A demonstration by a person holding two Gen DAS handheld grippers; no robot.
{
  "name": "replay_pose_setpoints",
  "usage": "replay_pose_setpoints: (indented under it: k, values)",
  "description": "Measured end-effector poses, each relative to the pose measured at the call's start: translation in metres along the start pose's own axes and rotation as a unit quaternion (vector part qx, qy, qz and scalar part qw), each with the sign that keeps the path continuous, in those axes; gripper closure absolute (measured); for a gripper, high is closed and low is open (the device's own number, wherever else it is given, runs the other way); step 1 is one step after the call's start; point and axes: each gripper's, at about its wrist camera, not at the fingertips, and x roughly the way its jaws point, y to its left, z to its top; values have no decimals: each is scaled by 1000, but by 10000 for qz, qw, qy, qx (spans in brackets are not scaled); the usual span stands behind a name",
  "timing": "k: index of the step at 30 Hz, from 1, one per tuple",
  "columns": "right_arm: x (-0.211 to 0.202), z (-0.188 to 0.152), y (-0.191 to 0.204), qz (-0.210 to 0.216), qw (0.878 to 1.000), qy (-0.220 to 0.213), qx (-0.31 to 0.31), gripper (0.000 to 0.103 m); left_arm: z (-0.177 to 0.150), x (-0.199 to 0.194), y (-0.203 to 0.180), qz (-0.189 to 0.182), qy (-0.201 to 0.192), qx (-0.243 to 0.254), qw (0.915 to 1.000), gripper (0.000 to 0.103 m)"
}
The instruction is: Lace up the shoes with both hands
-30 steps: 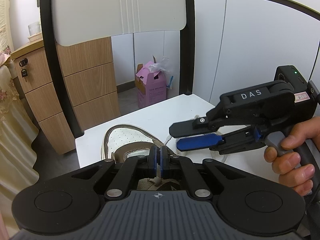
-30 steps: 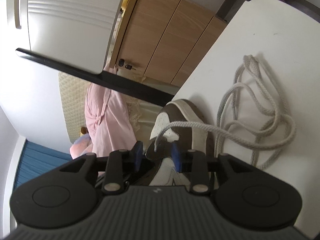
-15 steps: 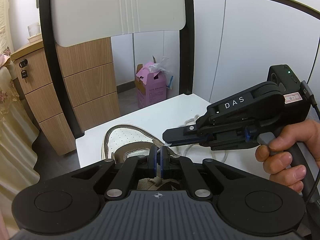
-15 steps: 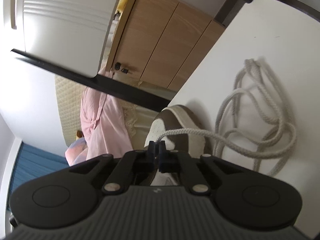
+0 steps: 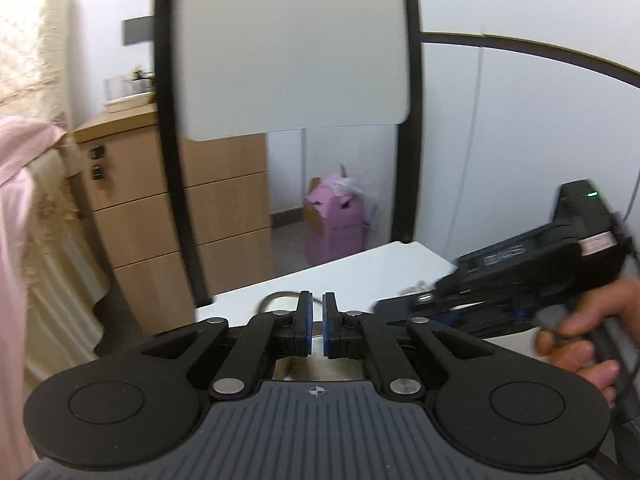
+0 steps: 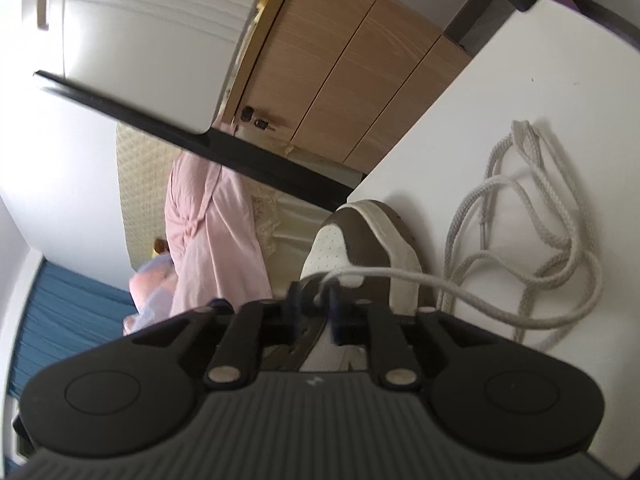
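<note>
A brown and white shoe (image 6: 360, 236) lies on the white table (image 6: 520, 80), toe pointing away. Its grey-white lace (image 6: 520, 240) sits in loose loops to the right, and one strand runs left across the toe. That strand passes between the jaws of my right gripper (image 6: 314, 308), which are opening and not pressing on it. My left gripper (image 5: 316, 324) is above the shoe (image 5: 280, 298) with its pads nearly together, shut. What lies between them I cannot make out. In the left wrist view the right gripper (image 5: 400, 312) reaches in from the right.
A chair back (image 5: 288, 48) with a black frame stands past the table's far edge (image 5: 360, 272). Behind it are a wooden drawer cabinet (image 5: 224, 216) and a pink box (image 5: 336, 220) on the floor. Pink cloth (image 6: 216, 240) hangs left. A hand (image 5: 580, 320) grips the right gripper's handle.
The left gripper rose and tilted up, so the shoe dropped mostly out of its view. The right gripper's jaws closed on the lace strand, then parted again.
</note>
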Motion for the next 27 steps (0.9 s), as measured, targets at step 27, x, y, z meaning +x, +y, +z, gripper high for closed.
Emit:
replay_pose_setpoints:
  k: [27]
  values:
    - [43, -12, 99, -852, 8293, 1505, -5314, 84, -13, 1, 58, 39, 191, -1119, 9935, 97]
